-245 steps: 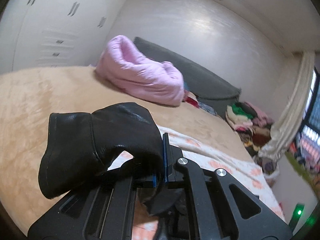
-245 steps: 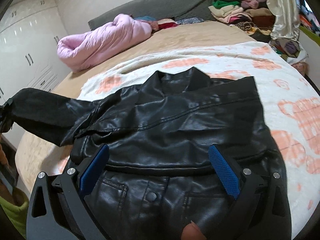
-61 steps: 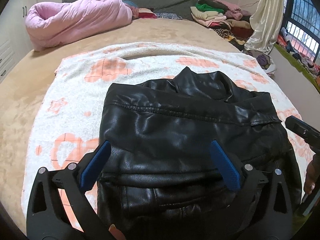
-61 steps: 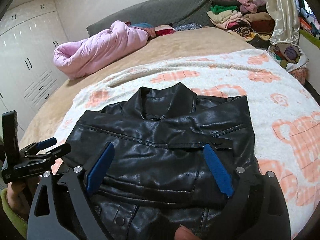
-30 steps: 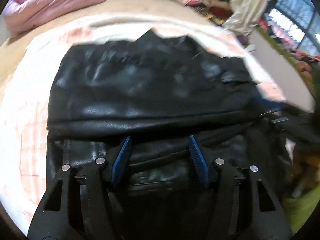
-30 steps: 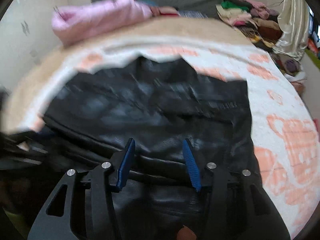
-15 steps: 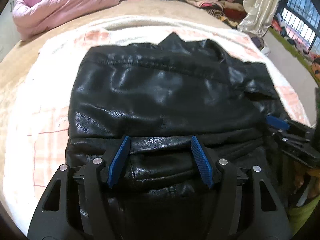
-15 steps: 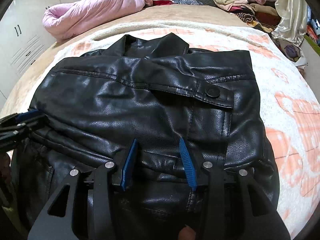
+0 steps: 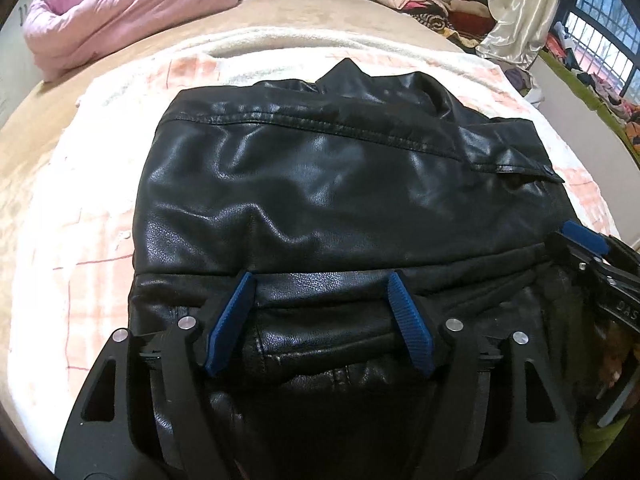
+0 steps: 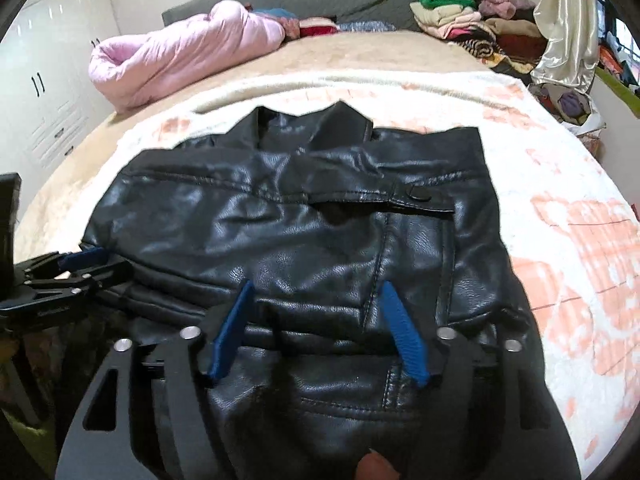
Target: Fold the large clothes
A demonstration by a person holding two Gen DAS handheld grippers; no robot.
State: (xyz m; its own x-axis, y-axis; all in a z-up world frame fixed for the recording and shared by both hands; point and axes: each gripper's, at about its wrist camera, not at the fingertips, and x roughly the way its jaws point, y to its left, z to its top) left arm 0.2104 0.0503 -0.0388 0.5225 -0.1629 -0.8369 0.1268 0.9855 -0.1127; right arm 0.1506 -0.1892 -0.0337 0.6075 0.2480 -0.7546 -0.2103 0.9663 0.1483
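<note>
A black leather jacket (image 9: 340, 184) lies on the bed with both sleeves folded in over its body, collar pointing away; it also shows in the right wrist view (image 10: 304, 240). My left gripper (image 9: 322, 280) is open, its blue pads straddling the jacket's lower fold near the left side. My right gripper (image 10: 314, 286) is open over the lower fold near the right side. Each gripper shows in the other view, the right one (image 9: 588, 248) at the jacket's right edge, the left one (image 10: 76, 268) at its left edge.
The jacket rests on a white blanket with orange patterns (image 10: 560, 208) spread over a tan bedcover (image 9: 36, 120). A pink duvet (image 10: 180, 56) lies at the head. Stacked clothes (image 10: 472, 24) and a curtain (image 10: 568, 12) are at the far right. White wardrobes (image 10: 48, 60) stand left.
Both grippers have come down low onto the jacket's lower part and their jaws have narrowed. Earlier the left gripper carried a sleeve, which now lies folded across the body.
</note>
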